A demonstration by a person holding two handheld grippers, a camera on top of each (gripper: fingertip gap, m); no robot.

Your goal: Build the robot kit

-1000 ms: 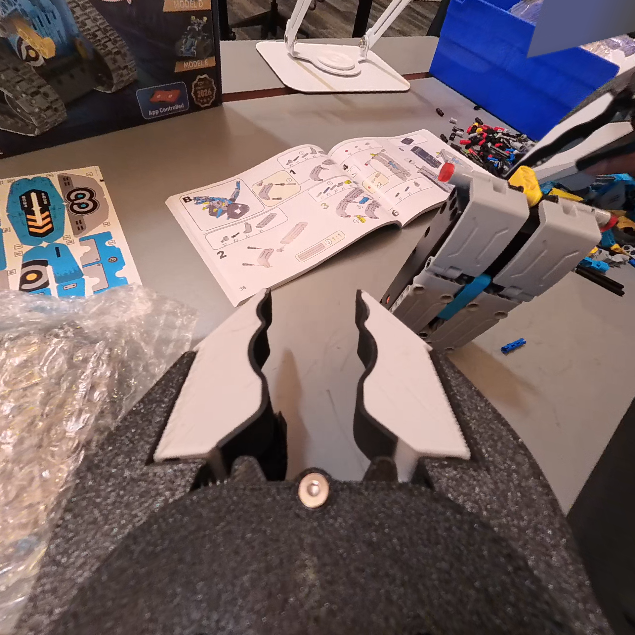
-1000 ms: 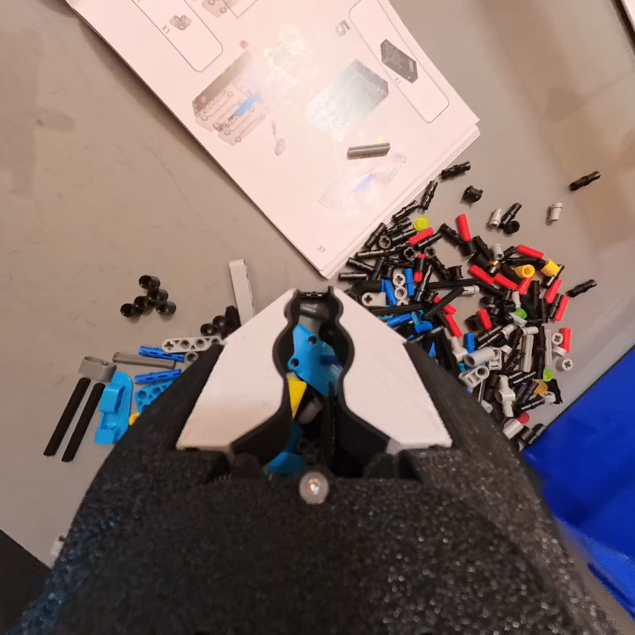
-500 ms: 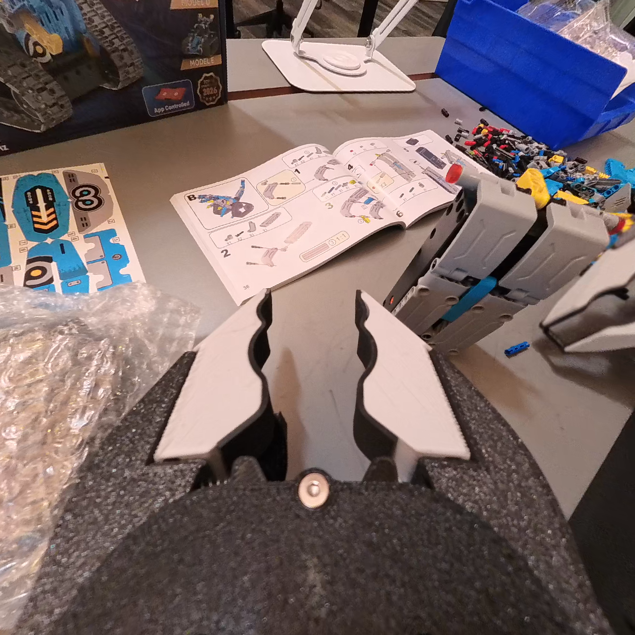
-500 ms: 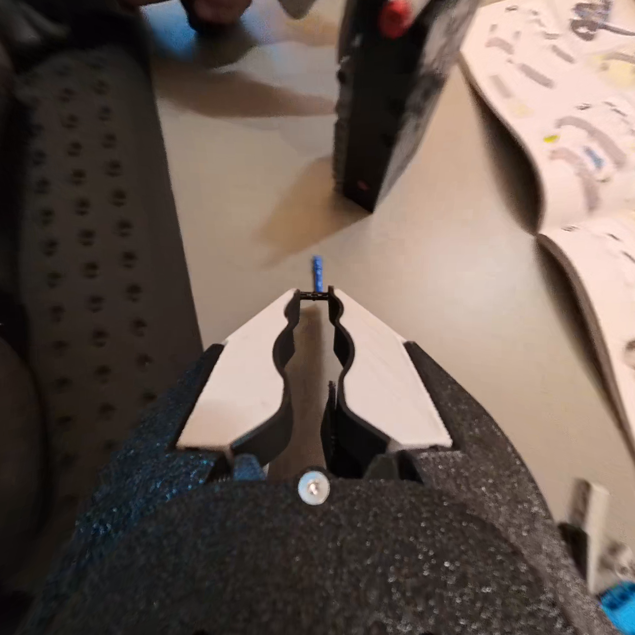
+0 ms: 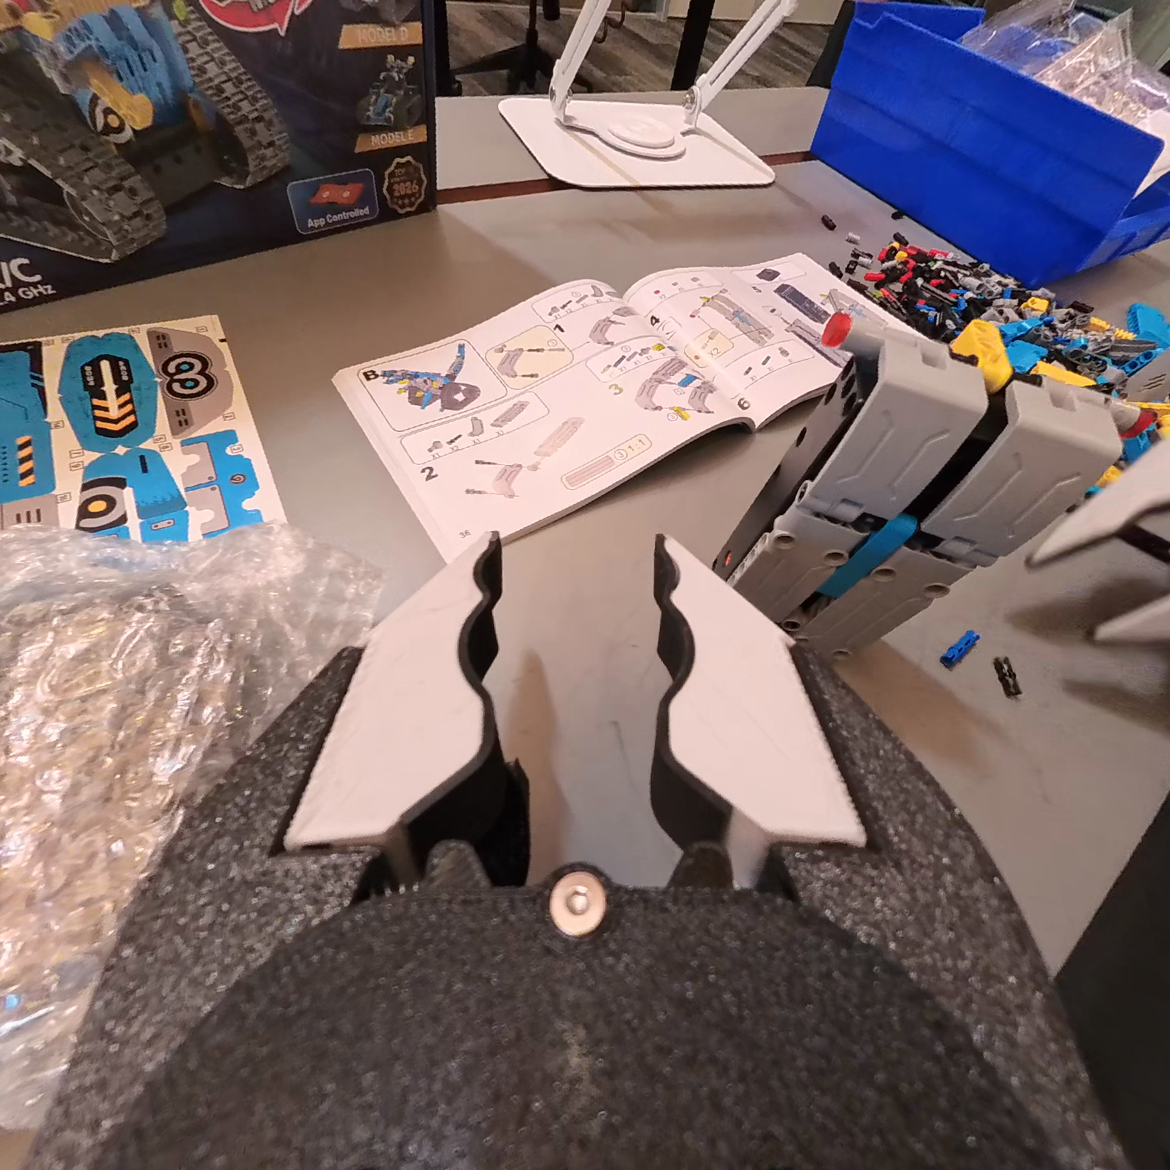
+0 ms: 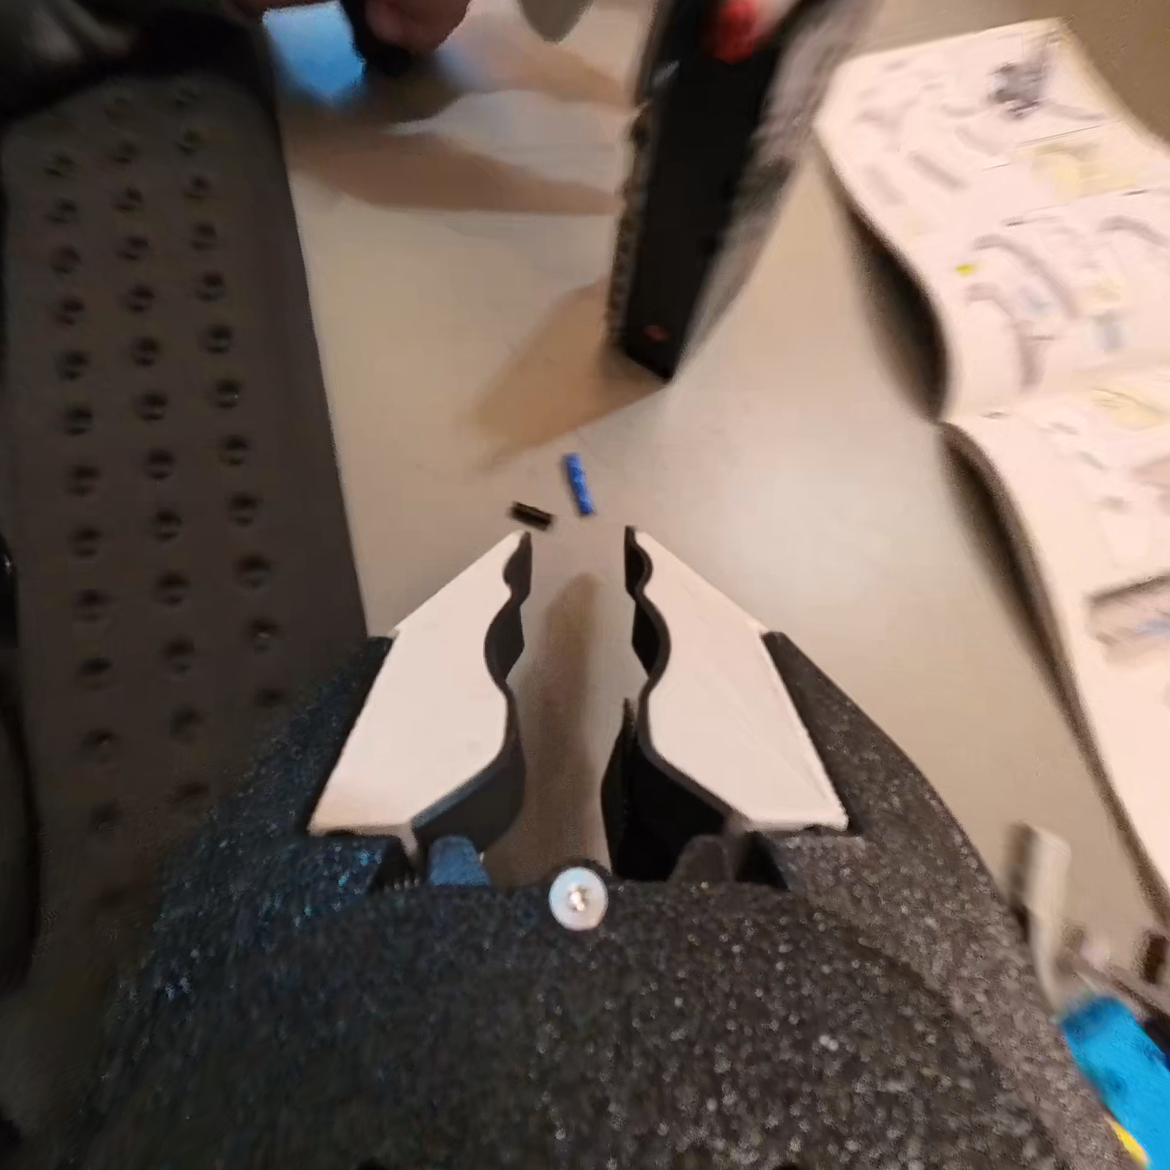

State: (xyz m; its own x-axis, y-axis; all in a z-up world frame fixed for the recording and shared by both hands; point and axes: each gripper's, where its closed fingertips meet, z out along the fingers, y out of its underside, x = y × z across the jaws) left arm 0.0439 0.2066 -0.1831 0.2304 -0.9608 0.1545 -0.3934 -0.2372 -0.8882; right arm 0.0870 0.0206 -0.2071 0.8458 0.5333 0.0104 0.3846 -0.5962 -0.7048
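My left gripper (image 5: 575,551) is open and empty above the grey table, just left of a grey and black brick-built block (image 5: 912,500) that stands tilted. My right gripper (image 6: 576,538) is open and empty, low over the table. A small black pin (image 6: 530,514) and a small blue pin (image 6: 579,484) lie on the table just beyond its tips. Both pins also show in the left wrist view, the black one (image 5: 1006,676) and the blue one (image 5: 959,648), with the right gripper (image 5: 1089,589) beside them. The block (image 6: 684,209) appears blurred farther off.
An open instruction booklet (image 5: 589,392) lies ahead. A pile of small parts (image 5: 987,310) and a blue bin (image 5: 987,139) sit at the far right. Bubble wrap (image 5: 107,696), a sticker sheet (image 5: 120,430) and a printed box (image 5: 190,126) are at the left. A white stand (image 5: 633,139) is behind. The block (image 6: 684,209) is about 8 cm from my right fingertips.
My right gripper swung from the parts pile to beside the block holding a black pin, then opened and left the pin on the table. My left gripper stayed still and open.
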